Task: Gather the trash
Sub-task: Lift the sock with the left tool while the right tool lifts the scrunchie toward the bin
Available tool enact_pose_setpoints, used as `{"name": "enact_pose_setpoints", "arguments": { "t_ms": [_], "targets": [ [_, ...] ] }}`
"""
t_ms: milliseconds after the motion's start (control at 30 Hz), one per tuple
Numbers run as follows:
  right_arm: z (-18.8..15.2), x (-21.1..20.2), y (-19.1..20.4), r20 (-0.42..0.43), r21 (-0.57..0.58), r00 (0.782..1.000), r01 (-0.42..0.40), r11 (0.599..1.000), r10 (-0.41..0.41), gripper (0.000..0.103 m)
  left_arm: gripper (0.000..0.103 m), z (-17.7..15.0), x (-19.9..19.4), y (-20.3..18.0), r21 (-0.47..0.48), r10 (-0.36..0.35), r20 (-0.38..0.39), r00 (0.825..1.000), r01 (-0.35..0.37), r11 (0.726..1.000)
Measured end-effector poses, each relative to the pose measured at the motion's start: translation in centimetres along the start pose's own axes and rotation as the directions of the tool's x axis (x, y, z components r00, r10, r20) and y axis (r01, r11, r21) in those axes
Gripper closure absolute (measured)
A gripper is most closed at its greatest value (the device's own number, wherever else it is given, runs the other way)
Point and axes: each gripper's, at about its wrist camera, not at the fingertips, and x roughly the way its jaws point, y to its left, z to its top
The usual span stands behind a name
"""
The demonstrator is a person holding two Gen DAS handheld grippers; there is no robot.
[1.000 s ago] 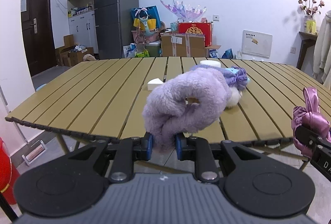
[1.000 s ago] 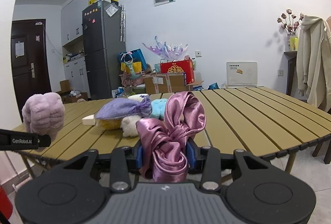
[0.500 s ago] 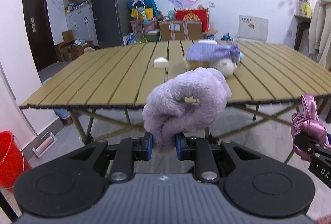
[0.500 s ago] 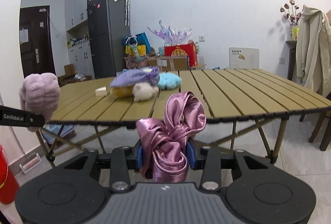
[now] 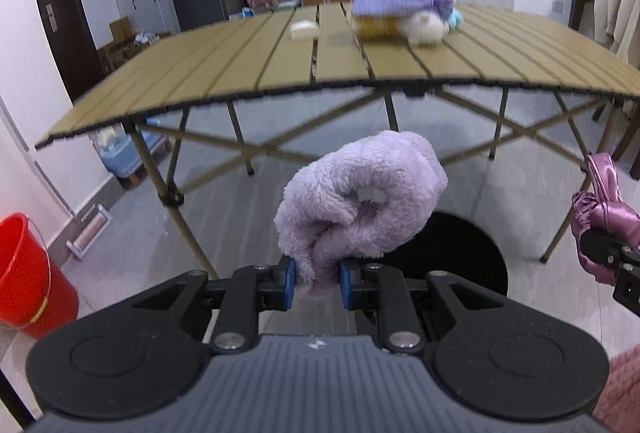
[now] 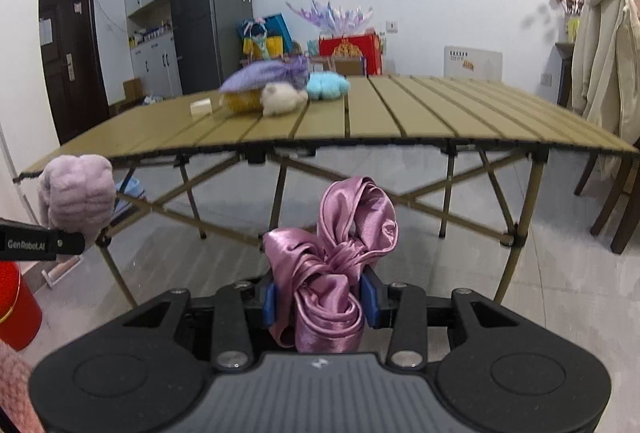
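My left gripper is shut on a fluffy lilac scrunchie, held low over the floor in front of the table. Right behind it on the floor is a round black bin opening. My right gripper is shut on a shiny pink satin scrunchie. The pink scrunchie also shows at the right edge of the left wrist view. The lilac scrunchie shows at the left of the right wrist view.
The slatted folding table stands ahead, its legs crossing under it. On it lie a pile of soft items and a white block. A red bucket stands at the left. A chair with a coat is at the right.
Both grippers have pulled back from the table and dropped lower, each still holding its scrunchie. The black bin opening has come into the left wrist view.
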Motion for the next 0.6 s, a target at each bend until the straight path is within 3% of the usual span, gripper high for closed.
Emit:
{"name": "enact_pose_setpoints", "arguments": {
  "t_ms": [267, 600],
  "targets": [
    [-2.1, 0.6, 0.1, -0.092, -0.017, 0.995, 0.02, 1.0, -0.022, 0.064, 0.082, -3.2, 1.8, -0.2, 0.001, -0.009, -0.104, 0.995, 0.009, 1.0],
    [-4.1, 2.5, -0.9, -0.177, -0.011, 0.984, 0.024, 1.0, -0.026, 0.064, 0.082, -6.2, 5.3, 0.1, -0.024, -0.024, -0.242, 0.97, 0.019, 1.0]
  ]
}}
